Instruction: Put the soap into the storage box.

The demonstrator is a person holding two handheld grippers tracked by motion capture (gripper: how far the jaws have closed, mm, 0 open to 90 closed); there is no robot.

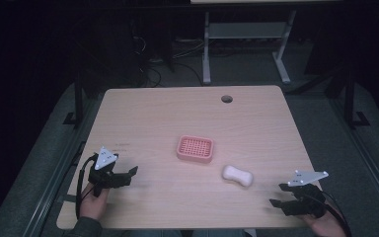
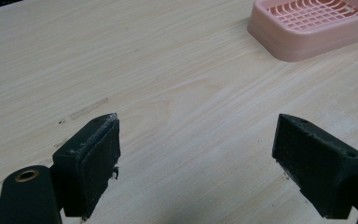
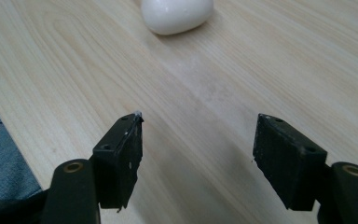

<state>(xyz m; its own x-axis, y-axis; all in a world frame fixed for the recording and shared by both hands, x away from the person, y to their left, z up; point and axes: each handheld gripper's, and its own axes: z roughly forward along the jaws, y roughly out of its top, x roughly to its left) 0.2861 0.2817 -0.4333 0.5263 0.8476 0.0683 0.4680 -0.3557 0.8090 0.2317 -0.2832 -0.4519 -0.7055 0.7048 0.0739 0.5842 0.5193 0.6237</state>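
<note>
A pink slotted soap dish (image 1: 195, 149) sits near the middle of the wooden table (image 1: 177, 113); its corner also appears at the top right of the left gripper view (image 2: 307, 25). A white soap bar (image 1: 237, 176) lies just right of and nearer than the dish, and its end shows at the top of the right gripper view (image 3: 177, 14). My left gripper (image 1: 130, 174) rests low at the table's near left, open and empty (image 2: 196, 144). My right gripper (image 1: 278, 194) hovers at the near right, a short way from the soap, open with nothing between its jaws (image 3: 198, 140).
A round cable hole (image 1: 226, 98) lies near the table's far edge. Beyond the table stand a desk frame (image 1: 246, 34) and cables on a dark floor. The person's trouser leg (image 3: 0, 163) shows past the near table edge.
</note>
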